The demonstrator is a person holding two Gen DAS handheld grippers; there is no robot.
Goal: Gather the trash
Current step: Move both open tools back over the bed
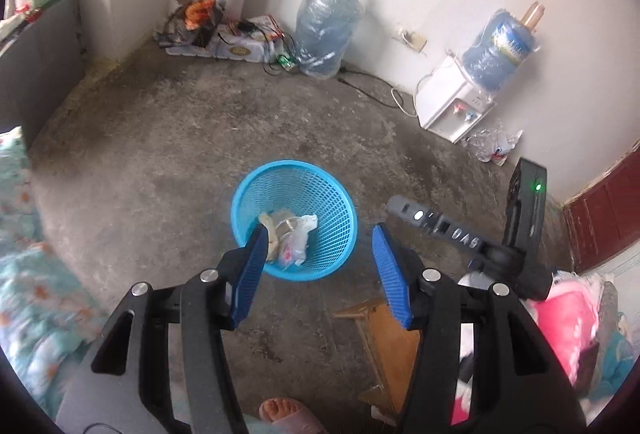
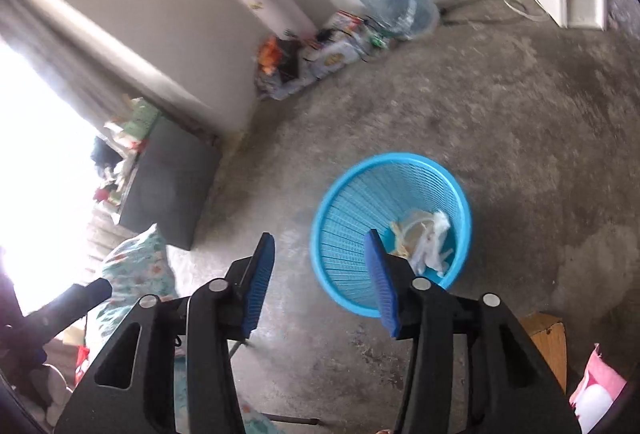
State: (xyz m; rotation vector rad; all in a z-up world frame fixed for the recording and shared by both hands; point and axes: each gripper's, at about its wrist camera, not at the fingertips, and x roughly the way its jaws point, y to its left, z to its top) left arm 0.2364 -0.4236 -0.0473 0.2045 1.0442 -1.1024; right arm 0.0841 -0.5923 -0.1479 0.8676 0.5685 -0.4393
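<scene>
A blue mesh basket (image 1: 320,190) stands on the concrete floor with crumpled white and tan trash (image 1: 290,234) inside. It also shows in the right wrist view (image 2: 352,202), with the trash (image 2: 424,238) at its bottom. My left gripper (image 1: 320,230) is open and empty, held above the basket's near rim. My right gripper (image 2: 322,236) is open and empty, above the basket's left rim. The right gripper's body (image 1: 440,228) shows in the left wrist view, to the right of the basket.
A water jug (image 1: 326,30) and a dispenser (image 1: 456,106) stand along the far wall. Clutter (image 1: 224,30) fills the corner. A wooden stool (image 1: 384,338) is near my feet. Floral bedding (image 1: 24,274) lies left, a dark box (image 2: 168,186) beyond it.
</scene>
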